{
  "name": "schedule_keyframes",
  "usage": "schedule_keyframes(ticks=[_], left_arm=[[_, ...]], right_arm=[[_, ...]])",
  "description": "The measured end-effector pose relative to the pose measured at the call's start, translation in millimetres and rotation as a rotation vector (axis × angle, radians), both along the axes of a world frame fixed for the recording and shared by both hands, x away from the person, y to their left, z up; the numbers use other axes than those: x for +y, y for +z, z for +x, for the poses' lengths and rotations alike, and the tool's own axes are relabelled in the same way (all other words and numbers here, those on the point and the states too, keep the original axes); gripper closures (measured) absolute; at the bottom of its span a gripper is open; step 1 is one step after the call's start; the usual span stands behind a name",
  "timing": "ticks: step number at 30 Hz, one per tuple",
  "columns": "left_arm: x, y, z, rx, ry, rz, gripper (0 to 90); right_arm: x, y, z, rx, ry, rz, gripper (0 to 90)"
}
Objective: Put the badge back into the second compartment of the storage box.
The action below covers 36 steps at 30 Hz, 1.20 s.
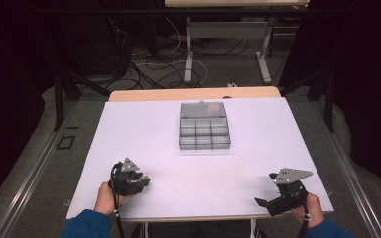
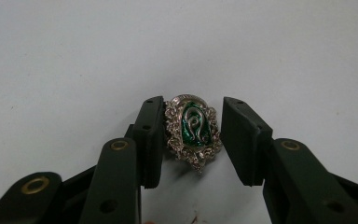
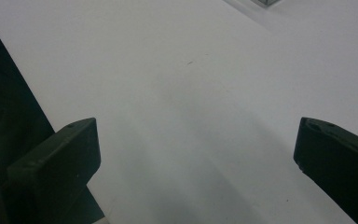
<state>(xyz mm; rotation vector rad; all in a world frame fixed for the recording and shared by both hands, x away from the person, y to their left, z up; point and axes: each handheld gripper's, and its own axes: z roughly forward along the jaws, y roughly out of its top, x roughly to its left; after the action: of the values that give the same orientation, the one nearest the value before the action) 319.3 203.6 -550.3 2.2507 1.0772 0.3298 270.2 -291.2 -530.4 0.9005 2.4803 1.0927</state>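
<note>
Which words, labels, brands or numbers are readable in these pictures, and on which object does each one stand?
None can be read.
Brooch: a raised silver S-shaped curl on green, an ornament, not clearly a letter.
Clear compartment box: no label visible.
Left gripper and right gripper: no markings visible.

Blue sleeves on both forearms. Left black two-jaw gripper: grey three-cornered top plate, black cable trailing toward six o'clock, brass-ringed pivot holes on the jaw links. Right black two-jaw gripper: matching grey plate, blocky matte pads, black cable.
</note>
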Motion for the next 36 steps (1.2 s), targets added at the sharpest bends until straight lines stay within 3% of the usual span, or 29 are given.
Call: schedule_keyframes(ticks=[3, 12, 14, 16, 17, 22, 36], left_arm=[[1.3, 2.1, -0.3, -0.011, -0.002, -0.012, 68.3], [1.6, 3.6, -1.0, -0.028, -0.010, -0.025, 71.2], [2.6, 5.2, -1.0, -0.007, -0.022, -0.021, 73.5], [1.9, 3.6, -1.3, -0.031, -0.012, -0.034, 73.9], [3.1, 6.1, -1.1, -0.012, -0.033, -0.022, 74.3], [1.1, 7.2, -3.0, -0.033, -0.038, -0.046, 77.8], [0.1, 9.7, -4.7, -0.037, -0.064, -0.049, 81.5]], right_arm=[[0.0, -0.1, 0.1, 0.000, 0.000, -0.002, 0.1], [0.0, -0.2, 0.1, 0.001, 0.000, -0.003, 0.1], [0.0, -0.3, 0.1, 0.001, -0.001, -0.003, 0.3], [0.0, -0.2, 0.2, 0.002, -0.002, -0.006, 0.3], [-0.1, 0.0, 0.1, 0.005, -0.001, -0.007, 0.3], [0.1, -0.1, -0.1, 0.009, -0.003, -0.007, 0.3], [0.1, -0.3, 0.3, -0.003, -0.003, -0.011, 0.3]])
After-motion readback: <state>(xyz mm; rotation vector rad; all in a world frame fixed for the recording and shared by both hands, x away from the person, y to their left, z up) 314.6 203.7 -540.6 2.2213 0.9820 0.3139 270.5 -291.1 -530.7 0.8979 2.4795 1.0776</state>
